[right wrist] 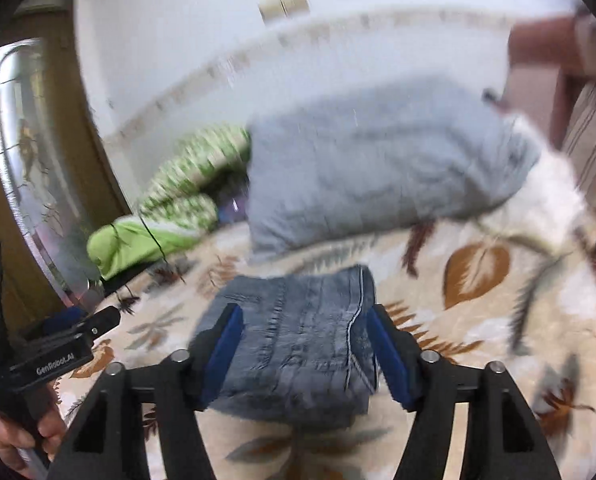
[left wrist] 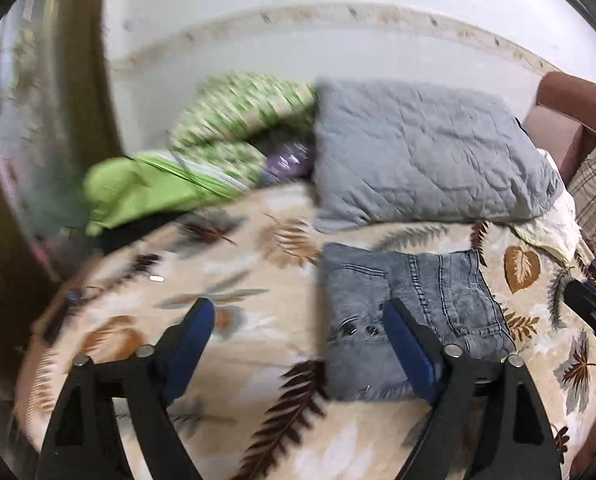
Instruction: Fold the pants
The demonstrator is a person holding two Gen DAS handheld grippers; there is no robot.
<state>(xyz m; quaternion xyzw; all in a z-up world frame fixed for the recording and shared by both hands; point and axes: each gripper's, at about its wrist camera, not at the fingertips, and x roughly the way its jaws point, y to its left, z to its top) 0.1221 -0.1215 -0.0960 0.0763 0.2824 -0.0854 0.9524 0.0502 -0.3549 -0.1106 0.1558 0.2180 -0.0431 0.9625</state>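
The folded grey-blue jeans (left wrist: pixel 418 304) lie as a compact bundle on the leaf-patterned bedspread (left wrist: pixel 257 360). My left gripper (left wrist: pixel 298 307) is open above the bed. Its right finger (left wrist: pixel 408 344) crosses the jeans' picture, and only bedspread and the bundle's left edge show between the pads. In the right wrist view the jeans (right wrist: pixel 298 352) fill the gap of my right gripper (right wrist: pixel 306 312). It stands open, and the blur hides whether its blue pads touch the cloth. A hand (right wrist: pixel 13 440) holds the left gripper (right wrist: pixel 77 326) at the left edge.
A grey quilted pillow (left wrist: pixel 426 156) lies behind the jeans. A green patterned blanket (left wrist: pixel 201 152) is bunched at the back left. A white wall (left wrist: pixel 298 20) runs behind the bed, a mirrored door (right wrist: pixel 29 152) stands left, and brown furniture (left wrist: pixel 570 120) stands right.
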